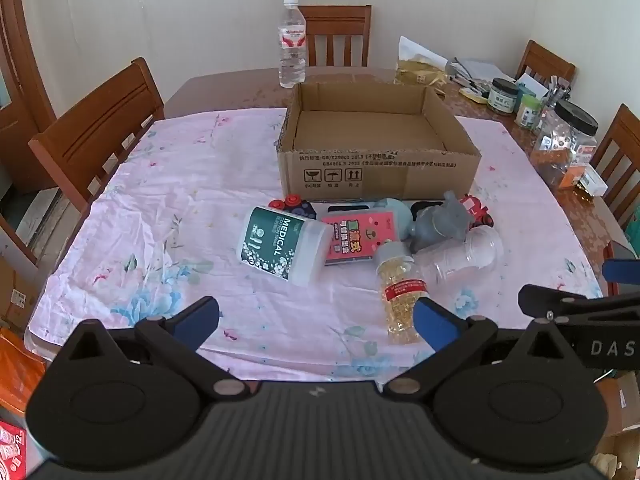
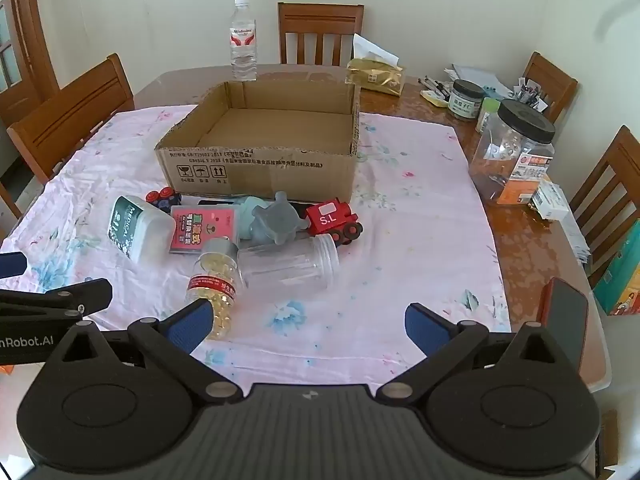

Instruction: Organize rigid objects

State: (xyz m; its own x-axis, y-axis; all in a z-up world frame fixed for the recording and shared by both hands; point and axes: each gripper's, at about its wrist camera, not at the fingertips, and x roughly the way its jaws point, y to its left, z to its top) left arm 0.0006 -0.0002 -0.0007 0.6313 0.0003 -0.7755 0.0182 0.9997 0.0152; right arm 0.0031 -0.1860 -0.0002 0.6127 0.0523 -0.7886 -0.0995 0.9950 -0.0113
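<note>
Start from the table (image 1: 224, 92), whose pink flowered cloth (image 1: 160, 208) fills the centre of both views. The open cardboard box (image 1: 376, 168) stands upper centre and looks empty; judge it to be the destination for the loose items. Those items lie in a touching cluster just below the box's front wall: a white-and-green medical jar (image 1: 280, 246) on its side at the left, a pink card pack (image 1: 354, 236) beside it, a grey plastic toy (image 1: 440, 222), a clear empty jar (image 2: 292, 262), a capsule bottle (image 1: 402, 292) nearest you, and a red toy train (image 2: 334, 220) at the right. Take an outer item first, so that its neighbours are not dragged along. Grip round bottles across the body, not the cap, since they may roll. The left gripper (image 1: 316, 320) and the right gripper (image 2: 310, 326) both stand fully spread, hold nothing and touch nothing, hovering low in frame above the cloth.
</note>
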